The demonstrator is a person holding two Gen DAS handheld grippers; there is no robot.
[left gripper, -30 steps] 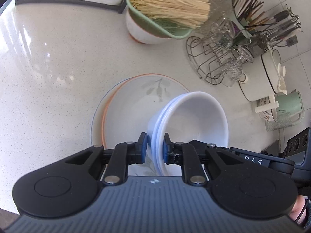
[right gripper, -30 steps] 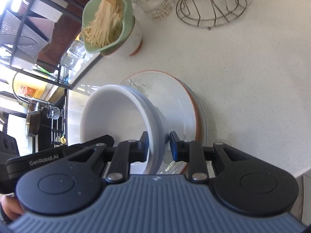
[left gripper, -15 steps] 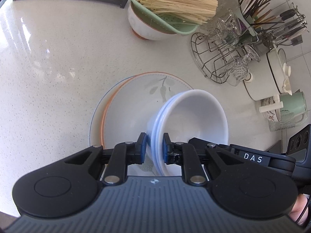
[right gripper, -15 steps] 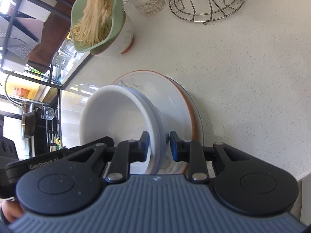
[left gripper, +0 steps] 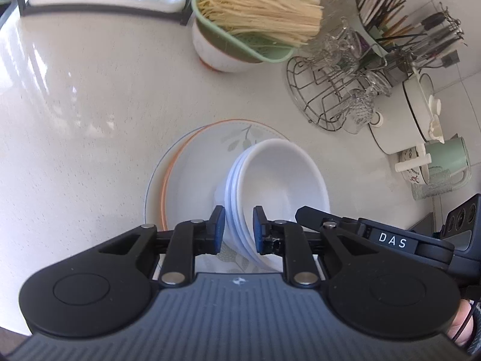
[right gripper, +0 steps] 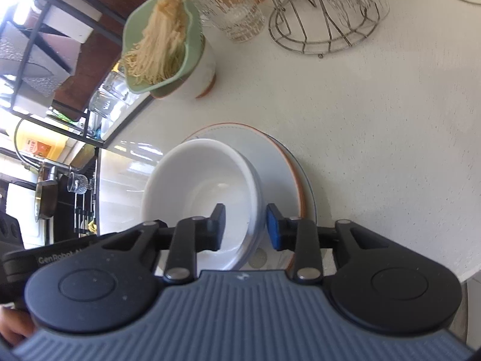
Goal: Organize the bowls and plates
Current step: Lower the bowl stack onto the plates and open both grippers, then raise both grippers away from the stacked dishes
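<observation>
A stack of white bowls [left gripper: 279, 186] [right gripper: 204, 192] rests on stacked orange-rimmed plates [left gripper: 192, 174] [right gripper: 279, 162] on the pale counter. My left gripper [left gripper: 238, 230] straddles the bowls' left rim. Its jaws are opening, and the blue pads stand just off the rim. My right gripper [right gripper: 245, 228] straddles the opposite rim. Its jaws are opening too, with clear gaps on both sides of the rim. The near part of the plates is hidden under both grippers.
Behind the plates a green colander of noodles [left gripper: 249, 21] sits on a white bowl. A wire glass rack [left gripper: 330, 96], cutlery holder [left gripper: 384, 30], white pot [left gripper: 412, 114] and green mug [left gripper: 448, 159] crowd the right. The counter edge [right gripper: 469, 270] lies near right.
Both pairs of jaws have spread slightly off the bowl rim, the right pair more. The bowl stack now sits level on the plates. Neither hand has shifted much.
</observation>
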